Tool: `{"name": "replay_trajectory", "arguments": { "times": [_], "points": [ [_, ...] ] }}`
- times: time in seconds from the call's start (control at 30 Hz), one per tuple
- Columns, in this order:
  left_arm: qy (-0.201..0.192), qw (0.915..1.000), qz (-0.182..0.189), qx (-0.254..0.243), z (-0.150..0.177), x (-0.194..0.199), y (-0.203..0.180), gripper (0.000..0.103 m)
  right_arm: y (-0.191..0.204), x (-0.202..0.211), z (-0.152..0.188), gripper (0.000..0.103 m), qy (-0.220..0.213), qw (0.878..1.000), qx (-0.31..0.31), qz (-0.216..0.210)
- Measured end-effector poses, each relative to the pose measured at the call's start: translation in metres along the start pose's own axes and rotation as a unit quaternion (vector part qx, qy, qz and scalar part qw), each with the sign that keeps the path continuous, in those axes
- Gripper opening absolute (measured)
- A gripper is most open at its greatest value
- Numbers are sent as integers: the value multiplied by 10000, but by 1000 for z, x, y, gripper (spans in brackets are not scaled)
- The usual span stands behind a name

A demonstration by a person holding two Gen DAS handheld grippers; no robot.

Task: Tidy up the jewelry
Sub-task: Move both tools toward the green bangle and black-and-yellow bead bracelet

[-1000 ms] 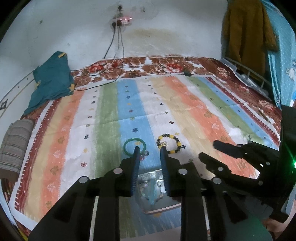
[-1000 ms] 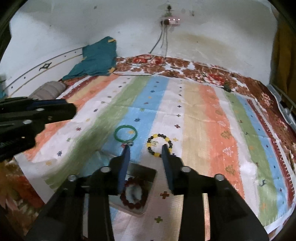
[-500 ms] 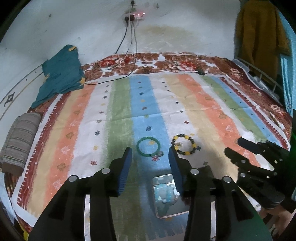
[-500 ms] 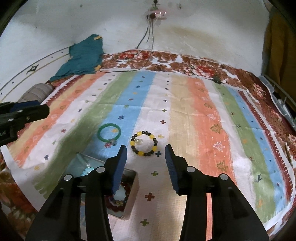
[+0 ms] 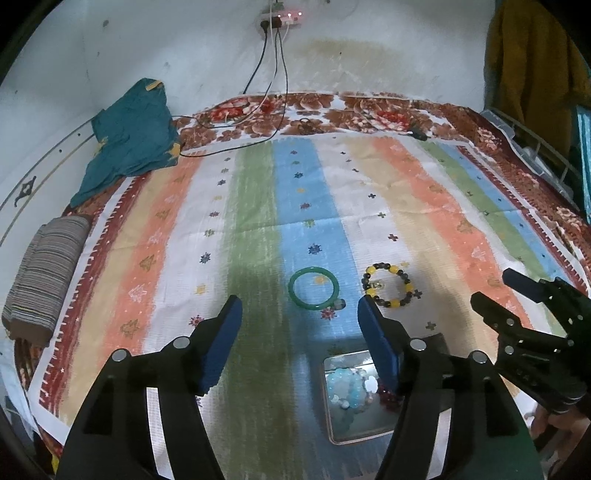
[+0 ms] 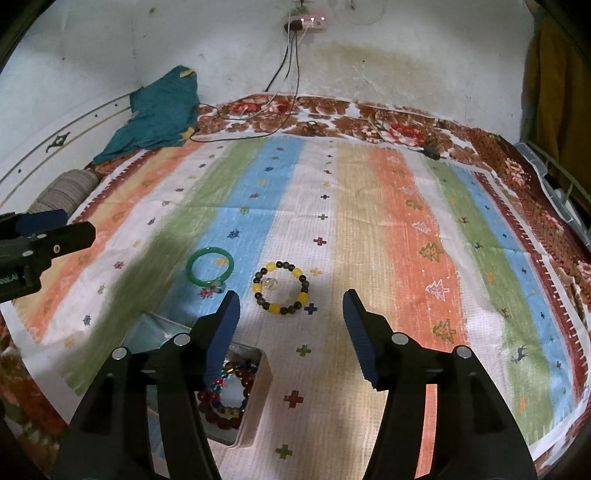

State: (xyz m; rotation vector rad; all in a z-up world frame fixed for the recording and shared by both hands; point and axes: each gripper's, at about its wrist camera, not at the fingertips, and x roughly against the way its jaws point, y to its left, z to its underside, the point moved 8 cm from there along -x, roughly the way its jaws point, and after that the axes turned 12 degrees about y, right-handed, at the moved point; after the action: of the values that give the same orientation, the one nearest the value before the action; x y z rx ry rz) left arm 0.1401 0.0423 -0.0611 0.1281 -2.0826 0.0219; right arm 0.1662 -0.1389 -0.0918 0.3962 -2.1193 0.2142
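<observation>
A green bangle (image 5: pixel 293 291) and a yellow-and-dark beaded bracelet (image 5: pixel 394 268) lie side by side on the striped cloth. Nearer to me stands an open tin (image 5: pixel 325 387) holding pale blue and dark red beads. My left gripper (image 5: pixel 300 308) hovers short of the bangle, its jaws opening with nothing between them. My right gripper (image 6: pixel 291 301) hangs just short of the beaded bracelet (image 6: pixel 271 266), jaws opening, also empty. From the right wrist, the bangle (image 6: pixel 210 252) lies to the left and the tin (image 6: pixel 255 398) sits under the left finger. Each gripper shows in the other's view: right gripper (image 5: pixel 495 291), left gripper (image 6: pixel 74 225).
A teal cloth (image 5: pixel 129 136) and a striped roll (image 5: pixel 40 273) lie at the mat's left edge. Cables run from a wall power strip (image 5: pixel 280 16) onto the far floral border. A yellow garment (image 5: pixel 535 55) hangs at the right above a wire rack (image 5: pixel 535 147).
Both grippers' jaws have widened. The left gripper shifted left off the tin toward the bangle. The right gripper shifted right off the tin toward the beaded bracelet.
</observation>
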Motion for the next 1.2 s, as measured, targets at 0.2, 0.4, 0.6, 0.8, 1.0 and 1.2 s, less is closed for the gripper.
{"name": "replay_trajectory", "arguments": {
  "times": [0.2,0.4,0.6,0.8,1.0,1.2],
  "points": [
    [85,9999,-62,-40,-4,-8,-1,68,-5,-5,-5,63,37,10000,-52,2],
    [159,9998,-119,-67,-5,-14,-1,69,-7,-10,-10,67,95,9999,-92,-6],
    [294,9994,-178,-45,-8,-25,4,69,-8,-15,-11,74,136,9999,-80,24],
    [421,9989,-201,-53,-9,-35,6,70,-12,-27,-14,76,262,9996,-78,88],
    [554,9981,-222,-132,-13,-47,1,70,-15,-32,-16,77,320,9993,-86,145],
    [763,9968,-167,-179,-12,-61,-3,70,-24,-46,-19,77,460,9986,-182,190]
  ]
}}
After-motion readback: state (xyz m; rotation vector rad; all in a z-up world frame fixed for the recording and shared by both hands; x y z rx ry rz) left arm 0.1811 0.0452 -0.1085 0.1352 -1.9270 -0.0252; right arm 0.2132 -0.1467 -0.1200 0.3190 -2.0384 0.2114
